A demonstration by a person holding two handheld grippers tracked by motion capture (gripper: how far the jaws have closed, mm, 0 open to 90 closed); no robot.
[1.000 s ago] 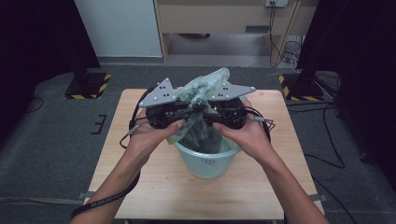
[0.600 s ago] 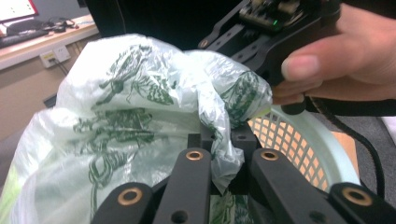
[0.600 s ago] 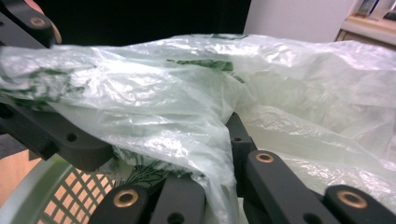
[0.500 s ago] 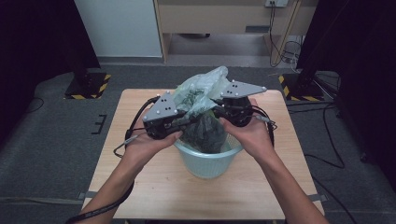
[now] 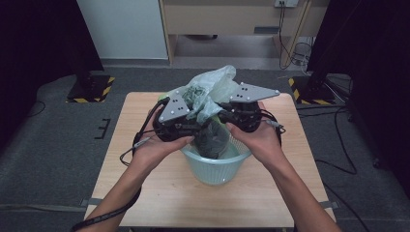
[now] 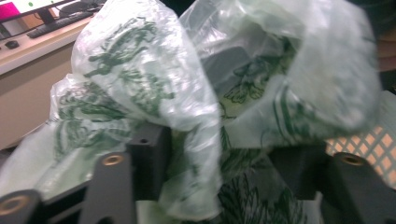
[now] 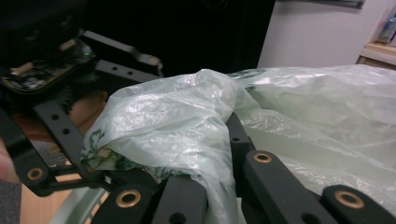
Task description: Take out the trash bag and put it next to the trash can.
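A light wooden rectangular table (image 5: pixel 145 169) is seen on grey carpeted floor (image 5: pixel 53 145). Two black base plates edged in yellow-and-black hazard tape are placed on the floor beyond the table: one far left (image 5: pixel 91 89), one far right (image 5: pixel 309 90). A white panel (image 5: pixel 123 26) and a pale wooden cabinet (image 5: pixel 217 17) are set against the back. Loose black cables (image 5: pixel 338 145) are trailed over the floor at right. A keyboard on a wooden desk (image 6: pixel 56 23) is caught in the left gripper view, top left.
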